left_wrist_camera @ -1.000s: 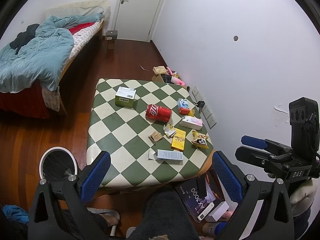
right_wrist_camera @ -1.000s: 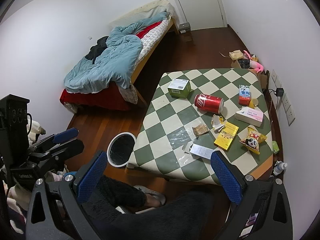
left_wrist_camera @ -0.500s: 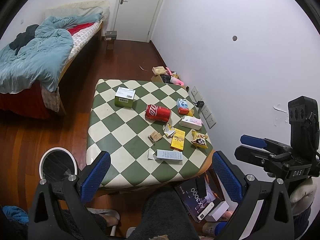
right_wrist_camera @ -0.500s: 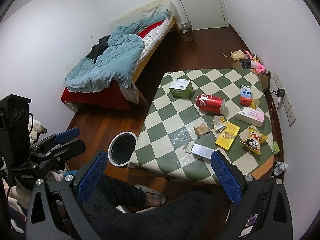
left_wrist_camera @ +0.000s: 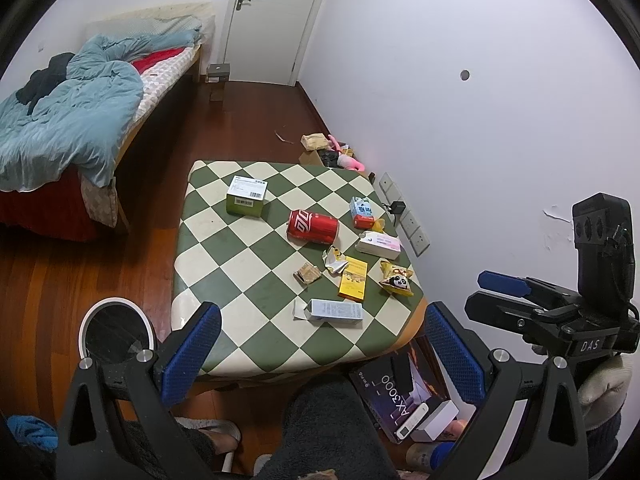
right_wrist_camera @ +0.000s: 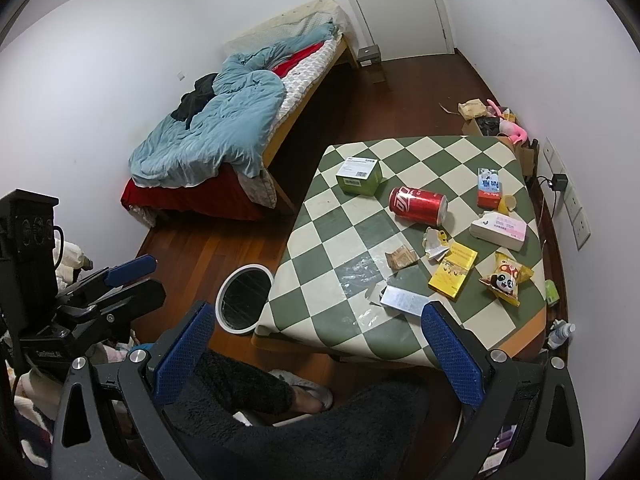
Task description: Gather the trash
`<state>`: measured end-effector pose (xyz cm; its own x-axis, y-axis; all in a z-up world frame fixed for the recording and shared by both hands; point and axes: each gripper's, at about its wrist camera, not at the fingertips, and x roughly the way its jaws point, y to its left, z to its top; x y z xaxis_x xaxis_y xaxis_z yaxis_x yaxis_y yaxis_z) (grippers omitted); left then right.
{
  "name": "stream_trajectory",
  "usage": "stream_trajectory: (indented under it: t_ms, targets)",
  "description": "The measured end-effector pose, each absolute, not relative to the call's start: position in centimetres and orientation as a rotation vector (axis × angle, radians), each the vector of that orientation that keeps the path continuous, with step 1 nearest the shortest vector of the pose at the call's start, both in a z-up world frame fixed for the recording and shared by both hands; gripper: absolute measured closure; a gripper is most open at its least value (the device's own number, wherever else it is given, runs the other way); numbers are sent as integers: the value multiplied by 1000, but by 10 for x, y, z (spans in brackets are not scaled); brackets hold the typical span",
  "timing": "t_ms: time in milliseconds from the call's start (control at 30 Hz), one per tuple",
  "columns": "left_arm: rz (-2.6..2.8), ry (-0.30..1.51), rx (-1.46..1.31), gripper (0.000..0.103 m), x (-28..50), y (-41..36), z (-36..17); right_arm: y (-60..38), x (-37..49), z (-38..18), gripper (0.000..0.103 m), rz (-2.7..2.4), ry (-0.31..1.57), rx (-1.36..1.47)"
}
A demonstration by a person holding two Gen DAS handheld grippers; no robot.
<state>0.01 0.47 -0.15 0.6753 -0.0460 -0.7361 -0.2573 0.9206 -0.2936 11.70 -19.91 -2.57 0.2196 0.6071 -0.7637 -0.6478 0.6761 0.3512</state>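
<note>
A green-and-cream checkered table (left_wrist_camera: 224,264) (right_wrist_camera: 320,240) holds trash: a red cola can (left_wrist_camera: 313,227) (right_wrist_camera: 418,205) on its side, a green box (left_wrist_camera: 246,195) (right_wrist_camera: 358,176), a yellow box (left_wrist_camera: 353,278) (right_wrist_camera: 453,269), a panda snack bag (left_wrist_camera: 396,278) (right_wrist_camera: 505,280), a pale blue carton (left_wrist_camera: 335,311) (right_wrist_camera: 404,300), a pink-white box (left_wrist_camera: 378,244) (right_wrist_camera: 498,230), a small milk carton (left_wrist_camera: 361,212) (right_wrist_camera: 489,186) and crumpled wrappers (left_wrist_camera: 306,273). A white-rimmed bin (left_wrist_camera: 115,334) (right_wrist_camera: 244,304) stands on the floor left of the table. My left gripper (left_wrist_camera: 320,356) and right gripper (right_wrist_camera: 316,360) are open and empty, held above the near table edge.
A bed with a blue duvet (left_wrist_camera: 68,120) (right_wrist_camera: 224,132) stands at the left. A white wall with sockets (left_wrist_camera: 412,224) runs along the table's right side. Boxes (left_wrist_camera: 400,400) lie on the floor by my legs. Clutter (left_wrist_camera: 332,152) sits beyond the table.
Both views have shifted only slightly; the table items sit where they were. Both grippers stay open.
</note>
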Motion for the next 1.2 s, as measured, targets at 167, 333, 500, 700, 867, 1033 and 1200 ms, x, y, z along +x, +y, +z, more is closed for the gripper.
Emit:
stream_trajectory:
  t_ms: [167, 333, 500, 700, 867, 1033, 1200]
  targets:
    - [121, 826, -396, 0, 0, 5, -1, -202, 115, -25, 0, 871, 1026, -45]
    - [123, 824, -394, 0, -1, 5, 0, -202, 115, -24, 0, 873, 1026, -41]
    - [126, 821, -392, 0, -1, 6, 1, -201, 114, -24, 0, 878, 1027, -38]
    - [126, 819, -393, 0, -3, 8, 1, -198, 112, -24, 0, 883, 1028, -40]
    - [127, 819, -394, 0, -4, 9, 3, -197, 112, -24, 0, 881, 1027, -41]
    - [129, 817, -395, 0, -5, 10, 3, -197, 112, -25, 0, 883, 1028, -40]
    - [143, 812, -392, 0, -9, 14, 0, -192, 112, -23, 0, 891, 1029, -36]
